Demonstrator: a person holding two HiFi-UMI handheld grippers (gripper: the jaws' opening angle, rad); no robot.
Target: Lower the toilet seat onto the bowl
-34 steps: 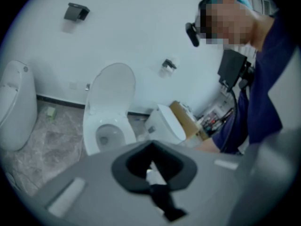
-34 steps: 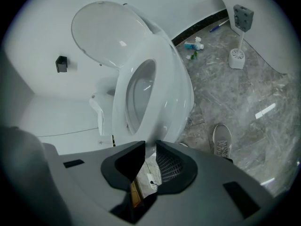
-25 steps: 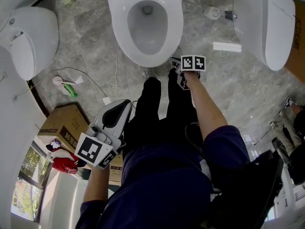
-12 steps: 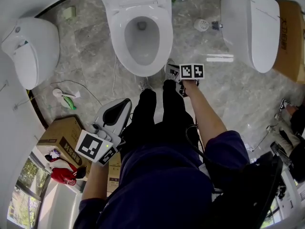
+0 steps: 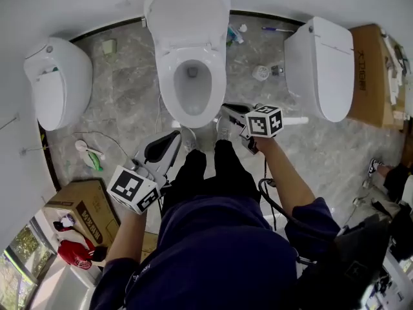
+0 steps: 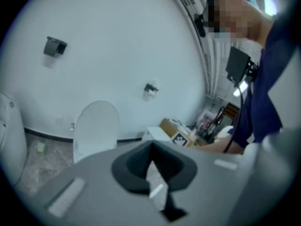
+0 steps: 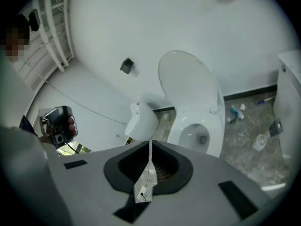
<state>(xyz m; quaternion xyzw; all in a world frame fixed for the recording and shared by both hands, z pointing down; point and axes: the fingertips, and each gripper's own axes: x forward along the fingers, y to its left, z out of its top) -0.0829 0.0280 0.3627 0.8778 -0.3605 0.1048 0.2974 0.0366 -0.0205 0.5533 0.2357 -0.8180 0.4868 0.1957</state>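
The white toilet stands against the wall with its seat and lid [image 5: 187, 15] raised upright above the bowl [image 5: 169, 76]. The raised seat [image 6: 96, 126] shows ahead of the left gripper, and the raised seat [image 7: 188, 84] shows with the bowl [image 7: 214, 142] below it ahead of the right one. My left gripper [image 5: 173, 139] hangs short of the bowl's front left, jaws together, empty. My right gripper [image 5: 227, 111] sits by the bowl's front right, jaws together with nothing between them. Neither touches the toilet. The left gripper [image 6: 153, 171] and the right gripper [image 7: 149, 164] each show a closed jaw line.
Another white toilet [image 5: 58, 86] stands at the left and a third [image 5: 319, 66] at the right. Cardboard boxes [image 5: 80, 208] lie at the lower left and far right [image 5: 371, 70]. Small items [image 5: 261, 73] and a cable litter the floor. The person's dark legs [image 5: 206, 173] stand before the bowl.
The head view has pulled back and tipped up, so the raised seat and the wall now show. Both grippers stay in front of the bowl, nothing held.
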